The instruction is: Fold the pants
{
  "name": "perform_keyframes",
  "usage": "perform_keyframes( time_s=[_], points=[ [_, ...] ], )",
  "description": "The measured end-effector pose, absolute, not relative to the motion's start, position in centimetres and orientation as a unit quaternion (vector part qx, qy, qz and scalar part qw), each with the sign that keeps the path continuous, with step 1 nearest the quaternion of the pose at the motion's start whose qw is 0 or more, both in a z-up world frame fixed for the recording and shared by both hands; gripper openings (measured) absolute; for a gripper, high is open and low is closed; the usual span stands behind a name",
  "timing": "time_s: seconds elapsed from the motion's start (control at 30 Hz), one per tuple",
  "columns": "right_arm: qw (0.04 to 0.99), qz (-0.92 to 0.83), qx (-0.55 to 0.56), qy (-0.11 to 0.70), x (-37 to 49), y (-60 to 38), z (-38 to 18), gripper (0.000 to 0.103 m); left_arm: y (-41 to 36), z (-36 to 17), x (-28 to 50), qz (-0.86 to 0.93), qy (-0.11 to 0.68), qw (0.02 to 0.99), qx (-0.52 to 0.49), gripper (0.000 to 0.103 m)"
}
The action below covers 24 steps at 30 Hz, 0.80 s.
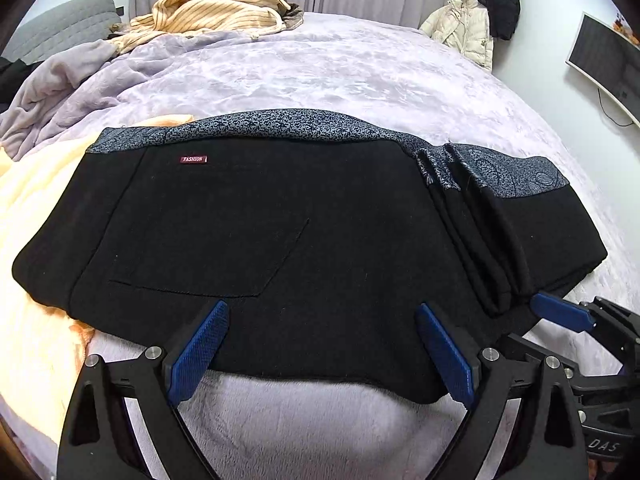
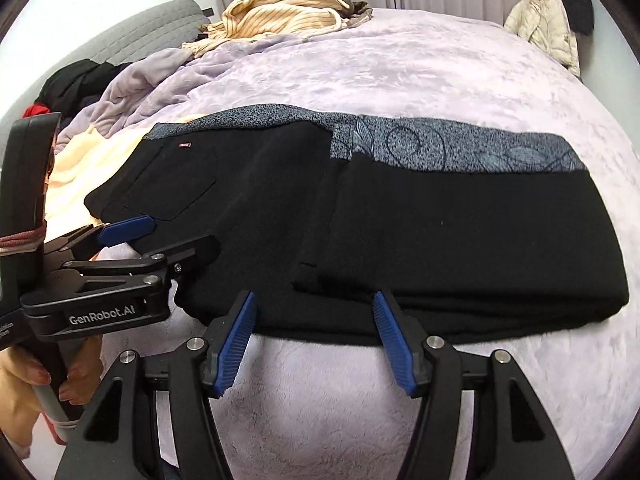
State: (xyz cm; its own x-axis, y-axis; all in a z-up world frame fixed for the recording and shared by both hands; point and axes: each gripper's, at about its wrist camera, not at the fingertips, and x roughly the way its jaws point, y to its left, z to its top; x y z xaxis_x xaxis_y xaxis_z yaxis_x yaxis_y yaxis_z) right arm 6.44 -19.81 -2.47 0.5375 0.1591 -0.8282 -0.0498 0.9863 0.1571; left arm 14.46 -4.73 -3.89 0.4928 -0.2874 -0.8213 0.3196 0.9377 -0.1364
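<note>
Now we see the black pants [image 1: 280, 240] folded across the lilac blanket [image 1: 340, 72], patterned waistband at twelve o'clock. Our left gripper [image 1: 322, 320] hangs spread over the near hem, gripping nothing. Our right gripper [image 2: 312, 312], at three o'clock of it, also stands spread, pads clear of the cloth.

We note folded pants [image 1: 280, 240] lying on the bed [image 1: 360, 72]; a striped garment [image 1: 212, 12] is heaped behind, blanket [image 1: 36, 208] at left.
</note>
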Motion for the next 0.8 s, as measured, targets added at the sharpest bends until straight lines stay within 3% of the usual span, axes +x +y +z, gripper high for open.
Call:
perform_keyframes(
  time_s=[0.37, 0.63, 0.8],
  points=[
    [0.872, 0.044, 0.105, 0.477, 5.9, -20.1, -2.0, 0.065, -3.2, -4.1, 14.5, -0.188, 0.467, 0.864, 0.004, 0.095],
    [0.898, 0.064, 0.107, 0.422, 5.3, -18.8, 1.2, 0.065, -2.5, -4.9, 13.4, -0.19, 0.445, 0.875, 0.001, 0.101],
    [0.891, 0.053, 0.152, 0.423, 8.1, -19.4, 0.1, 0.071, -2.3, -4.8, 12.9, -0.19, 0.442, 0.877, -0.003, 0.101]
  ],
)
